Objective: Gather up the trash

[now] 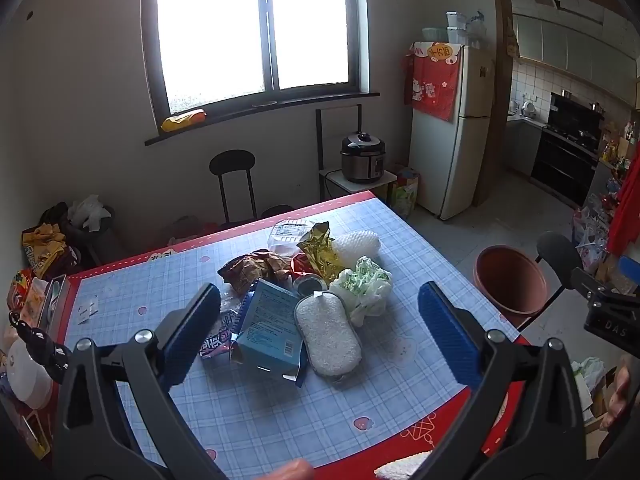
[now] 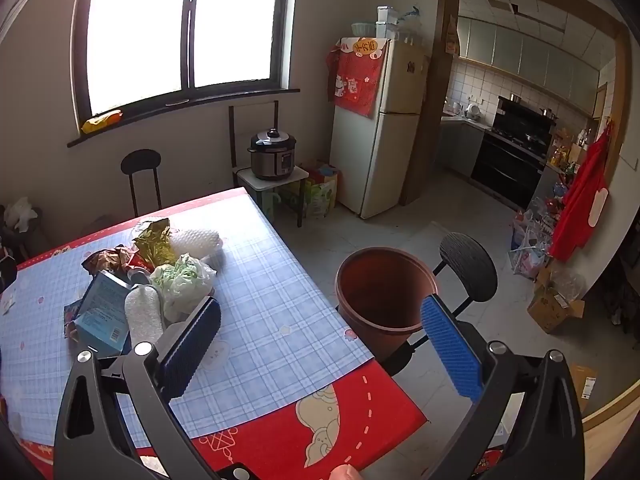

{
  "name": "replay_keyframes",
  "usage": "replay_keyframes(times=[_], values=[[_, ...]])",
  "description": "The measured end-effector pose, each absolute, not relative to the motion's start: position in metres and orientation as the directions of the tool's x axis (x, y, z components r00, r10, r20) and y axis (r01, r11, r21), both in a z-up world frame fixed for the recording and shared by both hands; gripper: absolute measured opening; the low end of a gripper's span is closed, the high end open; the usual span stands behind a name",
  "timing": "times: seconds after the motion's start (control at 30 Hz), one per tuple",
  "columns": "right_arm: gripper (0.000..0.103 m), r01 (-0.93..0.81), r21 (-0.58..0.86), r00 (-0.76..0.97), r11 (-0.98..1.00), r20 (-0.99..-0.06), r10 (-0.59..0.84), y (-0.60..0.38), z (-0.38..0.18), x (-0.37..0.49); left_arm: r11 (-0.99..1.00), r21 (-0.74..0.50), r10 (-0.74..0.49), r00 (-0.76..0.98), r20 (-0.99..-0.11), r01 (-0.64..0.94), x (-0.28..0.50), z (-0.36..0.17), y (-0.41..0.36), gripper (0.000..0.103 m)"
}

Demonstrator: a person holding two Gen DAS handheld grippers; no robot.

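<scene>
- Left gripper: fingers spread wide, blue pads facing each other, nothing between them; it hangs above the near part of the trash pile and touches none of it.
- Right gripper: fingers likewise wide and empty, poised over the near right corner of the table, between the pile and the bin.
- Trash pile: gathered at the middle of the table's blue checked cloth, with pieces touching or overlapping.
- Light blue packet: nearest piece, lying flat with its printed side up.
- White oval sponge pad: just right of the packet and touching it.
- Green-and-white crumpled bag: right of the pad, on the right flank of the pile.
- Gold foil wrapper and brown crumpled wrapper: on the far side of the pile.
- White bubble-wrap roll: at the far right of the pile.
- Brown bin: upright beyond the table's right edge, beside a black chair; no contents show inside it.
- Refrigerator: against the far wall, draped with a red cloth.
</scene>
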State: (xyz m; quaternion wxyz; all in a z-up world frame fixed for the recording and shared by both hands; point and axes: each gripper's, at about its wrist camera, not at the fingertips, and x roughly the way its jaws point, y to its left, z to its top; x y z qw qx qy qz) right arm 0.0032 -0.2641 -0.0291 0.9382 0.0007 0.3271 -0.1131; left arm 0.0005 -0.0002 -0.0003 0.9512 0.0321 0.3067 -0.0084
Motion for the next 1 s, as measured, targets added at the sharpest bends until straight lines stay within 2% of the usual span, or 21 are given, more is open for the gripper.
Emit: replay_keyframes(times=[1.0], values=[[0.098,0.212,-0.070,0.764,0.975,-0.611,-0.210,-0.264,-0.030,0.014,0.998,0.061,0.010,0.813,-0.583,0.032,0.003,-0.006,-0.002,0.098]])
